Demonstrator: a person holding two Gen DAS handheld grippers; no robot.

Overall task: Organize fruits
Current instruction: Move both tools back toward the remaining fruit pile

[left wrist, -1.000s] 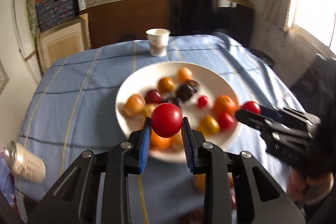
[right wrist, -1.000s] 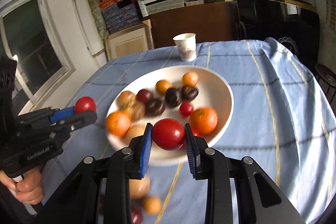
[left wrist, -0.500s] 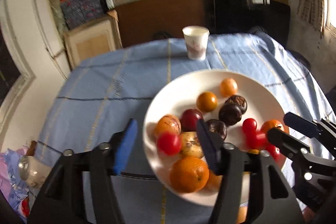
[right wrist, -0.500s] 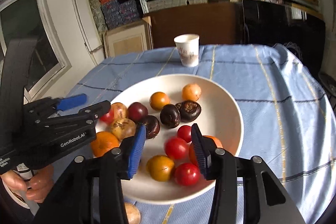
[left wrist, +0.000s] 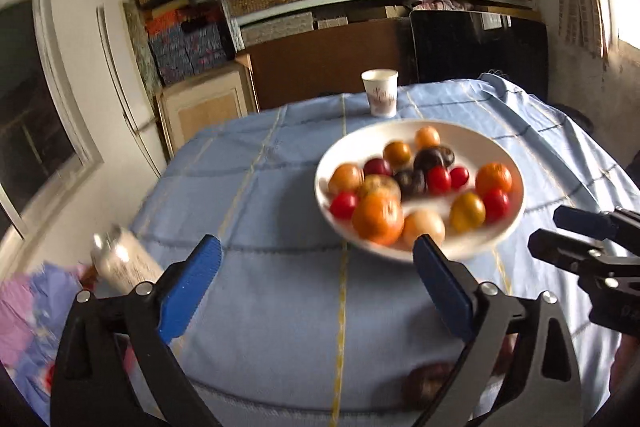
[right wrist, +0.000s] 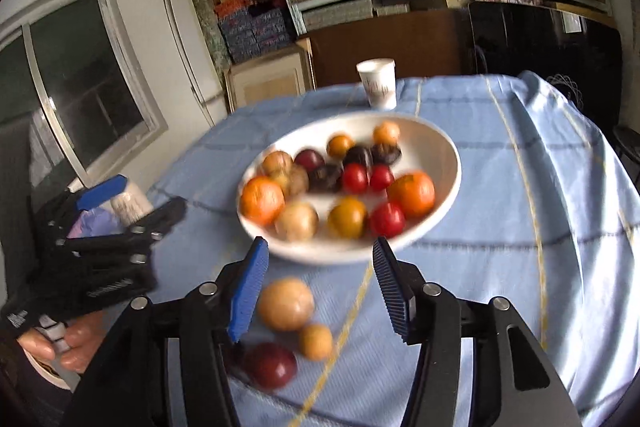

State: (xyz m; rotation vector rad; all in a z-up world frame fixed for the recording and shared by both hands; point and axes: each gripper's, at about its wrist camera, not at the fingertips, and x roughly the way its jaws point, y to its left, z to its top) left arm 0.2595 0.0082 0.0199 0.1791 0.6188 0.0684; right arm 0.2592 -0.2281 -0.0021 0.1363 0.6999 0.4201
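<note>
A white plate (left wrist: 472, 139) on the blue tablecloth holds several fruits: oranges, red tomatoes, dark plums and yellow ones. My left gripper (left wrist: 316, 253) stands in front of its near-left rim, jaws opening wide with nothing between them. My right gripper (right wrist: 320, 247) sits just short of the plate (right wrist: 440, 151), jaws opening and also empty. On the cloth under the right gripper lie a tan fruit (right wrist: 285, 303), a small orange fruit (right wrist: 315, 341) and a dark red fruit (right wrist: 272, 365). Each gripper shows in the other's view: right gripper (left wrist: 548, 229), left gripper (right wrist: 148, 197).
A paper cup (left wrist: 380, 93) stands behind the plate. A white can (left wrist: 124, 263) lies at the table's left edge beside purple cloth. A dark fruit (left wrist: 428, 383) rests near the front edge. Shelves of boxes fill the back wall. A hand (right wrist: 68, 343) grips the left tool.
Both grippers held a red tomato a second ago. Each let its tomato go onto the plate, opened, and drew back toward the near side of the table.
</note>
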